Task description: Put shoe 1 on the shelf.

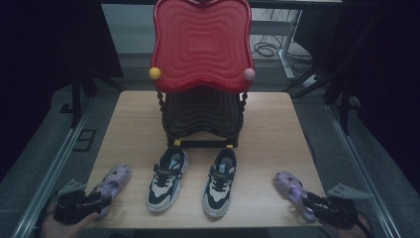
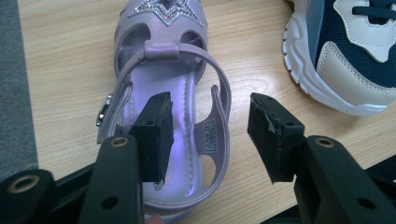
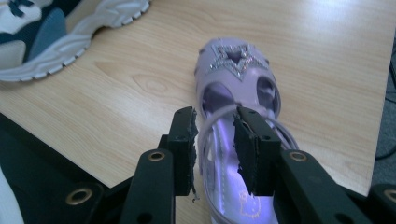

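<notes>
Dark floor and black drapes surround a pale wood-grain table (image 1: 277, 129). At its far edge stands a shoe rack (image 1: 202, 99) with a glossy red, wavy-ribbed top shelf, a black ribbed shelf below, twisted posts and yellow and pink ball knobs; both shelves hold nothing.

Just in front of the rack lies a pair of sneakers (image 1: 193, 181), navy mesh with cream panels and chunky white treaded soles, toes toward the rack.

Left of the sneakers lies the left sandal (image 2: 163, 88), smooth lilac plastic with cut-outs, a glittery star on the toe and a looped heel strap. The left hand-held gripper (image 2: 210, 133) stands spread: one black foam pad sits inside the sandal over the insole, the other outside on the table, with the heel wall between them, not squeezed.

Right of the sneakers lies the right sandal (image 3: 238, 79), the same make. The right hand-held gripper (image 3: 215, 147) straddles its side strap, one pad outside, one inside over the insole; a gap shows on both sides, so the grip is loose.
</notes>
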Demonstrator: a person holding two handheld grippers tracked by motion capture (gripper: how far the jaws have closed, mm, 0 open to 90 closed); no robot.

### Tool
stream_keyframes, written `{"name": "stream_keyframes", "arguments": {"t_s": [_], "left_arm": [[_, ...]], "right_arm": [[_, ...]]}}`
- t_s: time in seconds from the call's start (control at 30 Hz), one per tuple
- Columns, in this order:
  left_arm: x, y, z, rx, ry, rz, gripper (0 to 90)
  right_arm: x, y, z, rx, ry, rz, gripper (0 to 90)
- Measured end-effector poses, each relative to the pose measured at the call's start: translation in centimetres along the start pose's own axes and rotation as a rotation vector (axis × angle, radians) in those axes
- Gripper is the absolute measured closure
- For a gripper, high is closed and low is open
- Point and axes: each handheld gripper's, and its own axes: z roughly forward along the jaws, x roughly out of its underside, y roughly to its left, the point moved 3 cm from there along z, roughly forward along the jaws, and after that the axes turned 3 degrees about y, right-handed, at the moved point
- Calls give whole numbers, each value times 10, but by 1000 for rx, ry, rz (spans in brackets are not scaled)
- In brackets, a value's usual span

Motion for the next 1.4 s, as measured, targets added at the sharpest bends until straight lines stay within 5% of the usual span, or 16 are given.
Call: {"name": "stream_keyframes", "arguments": {"t_s": [0.4, 0.87, 1.07, 1.4], "left_arm": [[2, -1, 10, 10, 31, 9, 513], [7, -2, 15, 12, 73, 31, 658], [6, -1, 18, 5, 90, 34, 793], [6, 2, 11, -12, 44, 16, 875]], "right_arm": [[11, -3, 10, -4, 48, 5, 665], [14, 0, 23, -26, 102, -17, 670], [17, -1, 29, -43, 129, -21, 821], [16, 0, 27, -29, 106, -47, 859]]}}
